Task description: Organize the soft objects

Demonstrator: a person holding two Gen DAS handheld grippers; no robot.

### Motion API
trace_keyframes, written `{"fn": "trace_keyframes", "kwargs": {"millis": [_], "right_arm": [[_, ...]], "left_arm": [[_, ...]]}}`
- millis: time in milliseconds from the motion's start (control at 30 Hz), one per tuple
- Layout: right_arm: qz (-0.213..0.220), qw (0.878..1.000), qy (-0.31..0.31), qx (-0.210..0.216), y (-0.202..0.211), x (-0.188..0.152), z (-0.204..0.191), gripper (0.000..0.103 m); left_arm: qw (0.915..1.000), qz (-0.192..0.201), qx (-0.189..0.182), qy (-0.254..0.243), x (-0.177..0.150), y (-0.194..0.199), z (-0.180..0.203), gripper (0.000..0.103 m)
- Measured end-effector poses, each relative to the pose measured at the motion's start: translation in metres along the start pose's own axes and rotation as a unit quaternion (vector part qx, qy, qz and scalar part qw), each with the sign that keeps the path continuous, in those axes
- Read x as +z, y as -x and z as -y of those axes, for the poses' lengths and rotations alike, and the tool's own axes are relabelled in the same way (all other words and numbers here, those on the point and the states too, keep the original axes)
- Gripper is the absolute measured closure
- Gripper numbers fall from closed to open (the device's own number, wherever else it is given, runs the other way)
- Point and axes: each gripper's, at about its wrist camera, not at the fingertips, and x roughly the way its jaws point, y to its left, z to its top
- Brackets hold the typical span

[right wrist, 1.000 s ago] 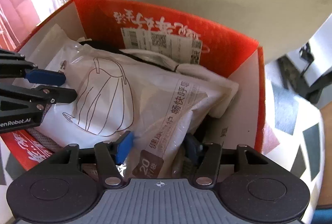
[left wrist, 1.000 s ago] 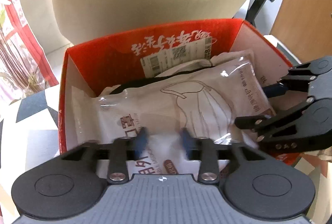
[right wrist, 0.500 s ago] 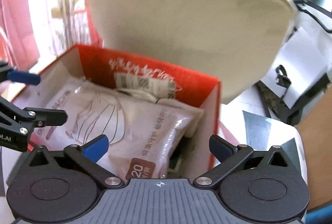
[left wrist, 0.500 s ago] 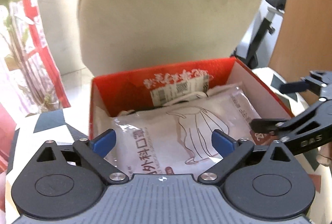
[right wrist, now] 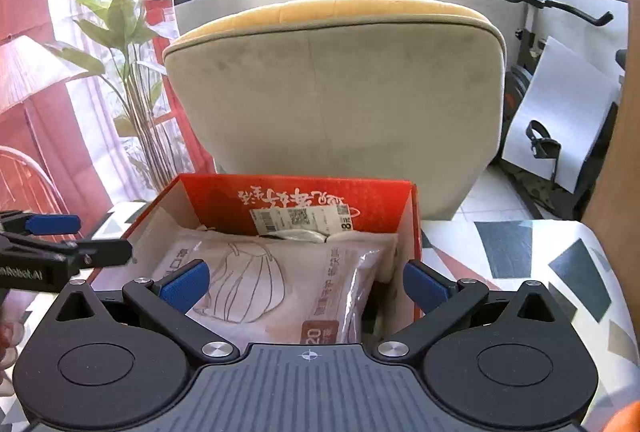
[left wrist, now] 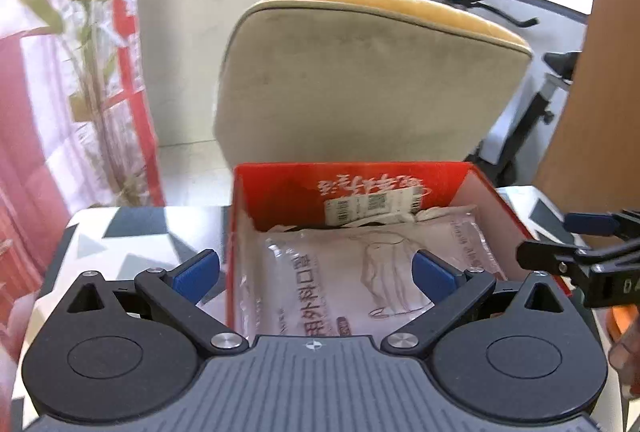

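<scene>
Both grippers, left and right, hang wide and empty near the box. The mask pack lies inside; best withdraw straight, clear of the rim.

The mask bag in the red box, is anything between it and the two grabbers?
Nothing visible is. The mask bag lies on top in the open red box, uncovered. The left gripper and right gripper are both open, hanging above the box's near side, with only air between them and the bag.
</scene>
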Motion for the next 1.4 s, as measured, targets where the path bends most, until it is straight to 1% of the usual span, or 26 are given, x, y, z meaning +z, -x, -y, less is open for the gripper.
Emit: {"fn": "trace_keyframes", "kwargs": {"millis": [100,200,267,400,500,633,767,867,1033,1100,1167,1300,1400], "right_arm": [[0.000,1.000,0.003,-0.014,0.003,-0.003,-0.006,0.000],[-0.002,1.000,-0.001,-0.023,0.003,-0.005,-0.009,0.000],[-0.006,1.000,-0.003,-0.031,0.003,-0.007,-0.010,0.000],[-0.045,0.997,-0.004,-0.057,-0.007,-0.008,-0.012,0.000],[-0.061,0.997,-0.009,-0.051,-0.010,-0.012,-0.012,0.000],[-0.069,0.996,-0.017,-0.058,-0.007,-0.014,-0.011,0.000],[-0.053,0.997,-0.016,-0.062,0.011,-0.013,-0.013,0.000],[-0.034,0.998,-0.021,-0.056,0.033,-0.011,-0.016,0.000],[0.005,0.999,-0.017,-0.048,0.084,-0.008,-0.024,0.000],[0.030,0.998,-0.019,-0.048,0.109,-0.008,-0.028,0.000],[0.057,0.997,-0.019,-0.057,0.136,-0.009,-0.035,0.000],[0.107,0.992,-0.001,-0.065,0.191,-0.013,-0.053,0.000],[0.125,0.991,-0.007,-0.045,0.230,-0.016,-0.063,0.000]], "left_arm": [[0.9998,-0.005,0.013,-0.016,-0.002,0.001,0.003,0.000],[0.9996,-0.003,0.018,-0.019,-0.006,0.001,0.003,0.000],[0.9995,-0.010,0.023,-0.018,-0.008,-0.001,0.003,0.000],[0.9993,-0.026,0.028,-0.003,-0.012,-0.004,-0.001,0.000],[0.9989,-0.033,0.034,-0.003,-0.015,-0.004,-0.002,0.000],[0.9982,-0.031,0.050,-0.009,-0.016,0.005,-0.002,0.000],[0.9973,-0.015,0.070,-0.016,-0.016,0.027,0.001,0.000],[0.9963,0.000,0.084,-0.018,-0.015,0.051,0.004,0.000],[0.9948,0.034,0.095,-0.002,-0.015,0.106,0.007,0.000],[0.9934,0.047,0.104,0.003,-0.016,0.133,0.011,0.000],[0.9921,0.061,0.109,0.006,-0.017,0.161,0.015,0.000],[0.9859,0.104,0.131,-0.004,-0.022,0.222,0.031,0.000],[0.9816,0.133,0.137,-0.005,-0.028,0.265,0.044,0.000]]}}
